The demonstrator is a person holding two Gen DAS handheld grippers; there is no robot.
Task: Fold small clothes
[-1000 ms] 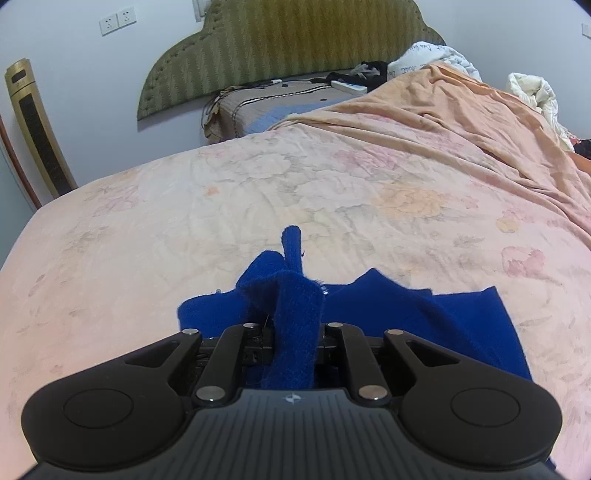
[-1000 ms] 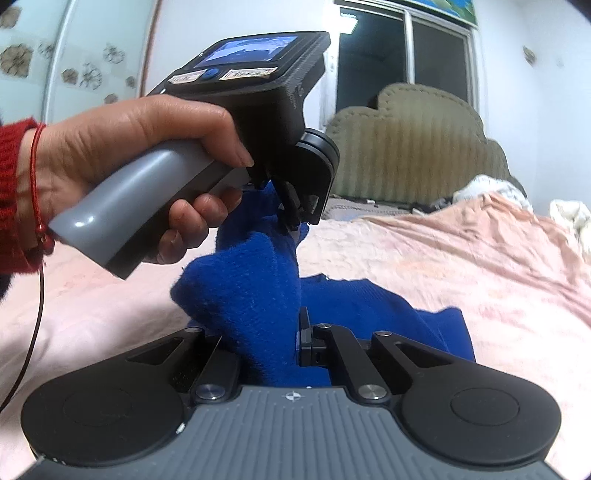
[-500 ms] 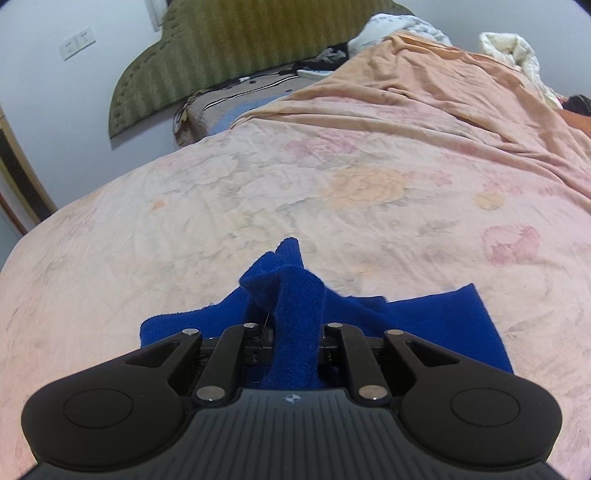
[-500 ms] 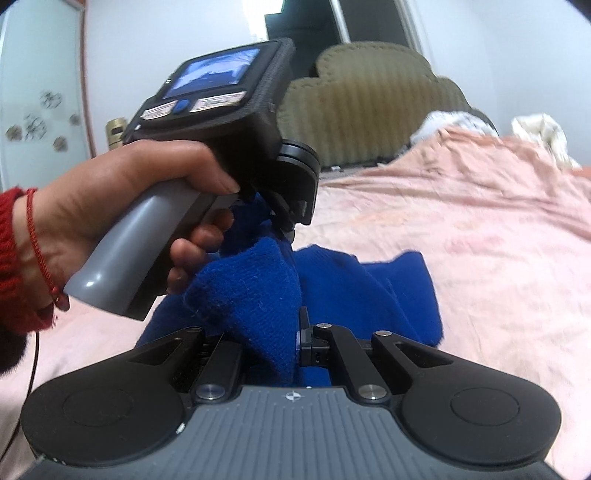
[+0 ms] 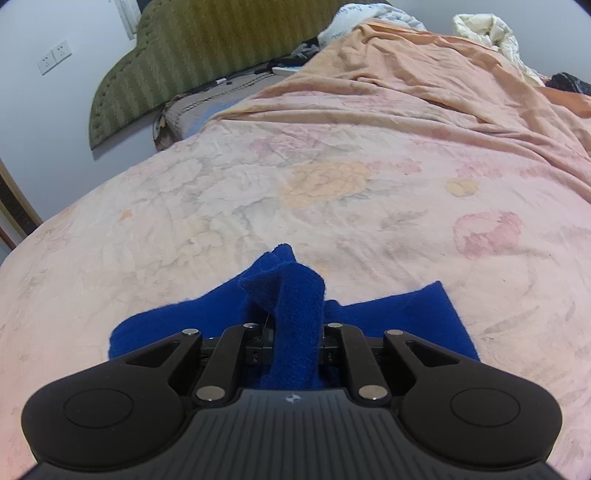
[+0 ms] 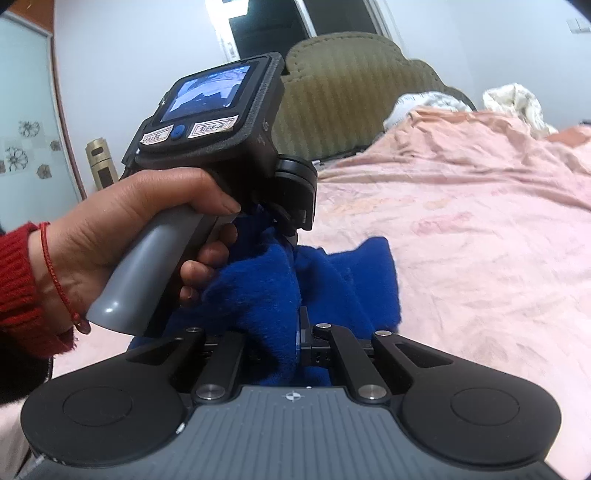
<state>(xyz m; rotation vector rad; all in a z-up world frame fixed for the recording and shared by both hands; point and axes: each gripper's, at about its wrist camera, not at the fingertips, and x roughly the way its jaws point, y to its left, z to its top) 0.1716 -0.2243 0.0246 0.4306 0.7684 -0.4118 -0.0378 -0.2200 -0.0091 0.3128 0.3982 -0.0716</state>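
Both-handed, fuzzy blue knit garment (image 5: 295, 317) bunches above wrinkled floral bedsheet (image 5: 332, 192).

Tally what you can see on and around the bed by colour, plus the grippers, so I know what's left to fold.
Blue: 1, the blue knitted garment, pinched by both grippers
Pink: 1, floral bedsheet
Orange: 1, blanket
White: 1, bundle of bedding
Olive green: 1, headboard
Black grippers: 2, left gripper, right gripper
Total: 7

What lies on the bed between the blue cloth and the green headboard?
Only bare flowered bedsheet between blue cloth and headboard, plus a rumpled orange blanket; left wrist view.
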